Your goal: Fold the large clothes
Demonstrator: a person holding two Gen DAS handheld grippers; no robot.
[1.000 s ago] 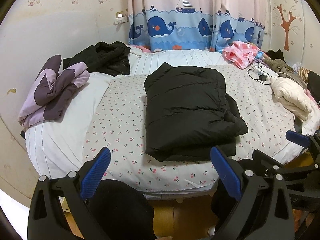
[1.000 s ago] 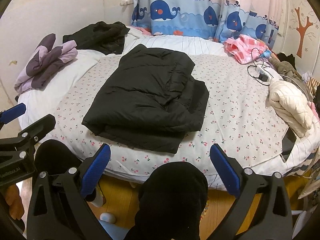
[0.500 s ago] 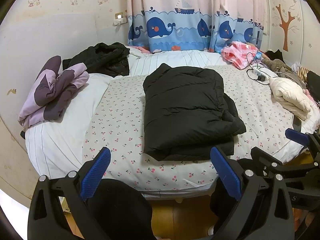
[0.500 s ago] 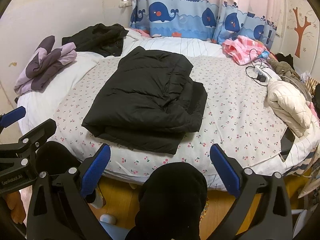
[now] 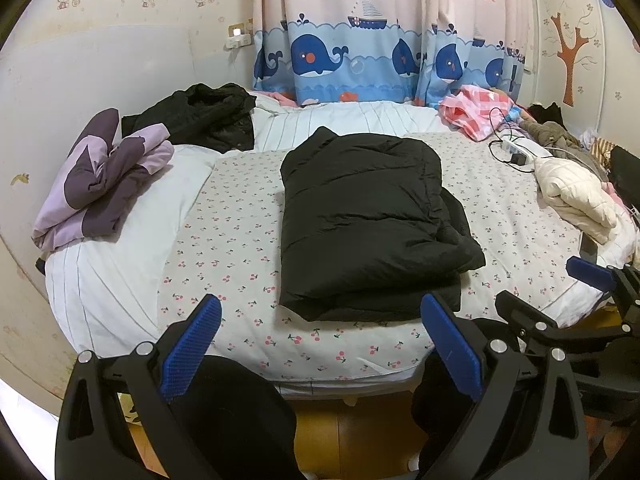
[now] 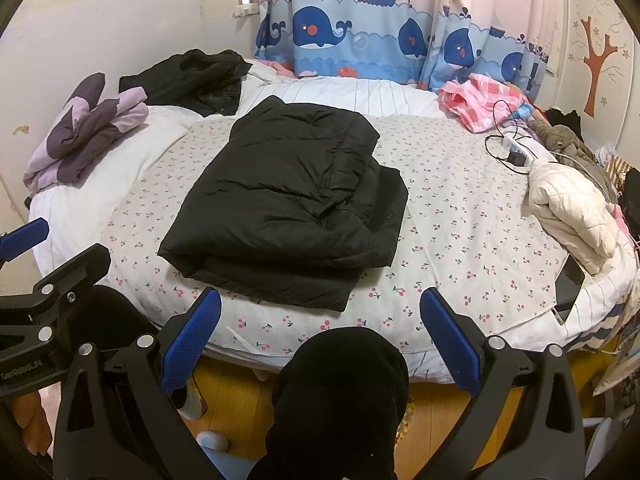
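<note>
Two grippers, both with jaws spread wide and holding nothing, are held short of the near edge of a round bed point(image 5: 120, 280). Left gripper point(image 5: 320, 344): its blue-padded fingers point(image 5: 192, 344) frame the near part of the cherry-print sheet point(image 5: 240, 240). Right gripper point(image 6: 320, 344): seen in the same posture, with its own blue fingers point(image 6: 448, 344) apart; it also appears at the right margin of the left wrist view.

Folded black puffer jacket point(image 5: 360, 216): lies flat at the middle of the sheet, beyond both sets of fingertips and touched by neither. In the left wrist view its near hem sits just beyond the right-hand finger and between the two fingers; in the right wrist view point(image 6: 288, 200) the jacket lies angled, its near corner between the fingers but clearly apart from them.

Other items: purple two-tone garment point(image 5: 100, 180) at the far left edge of the bed; crumpled black garment point(image 5: 200, 116) far left; cream quilted jacket point(image 6: 568, 204) at the right edge; pink checked cloth point(image 5: 476, 112) far right, near a power strip with cables point(image 6: 516, 148); whale-print curtain point(image 5: 360, 52) behind. Dark rounded shapes below the grippers are probably the person's knees point(image 6: 340, 392), though the view is too close to be sure.
</note>
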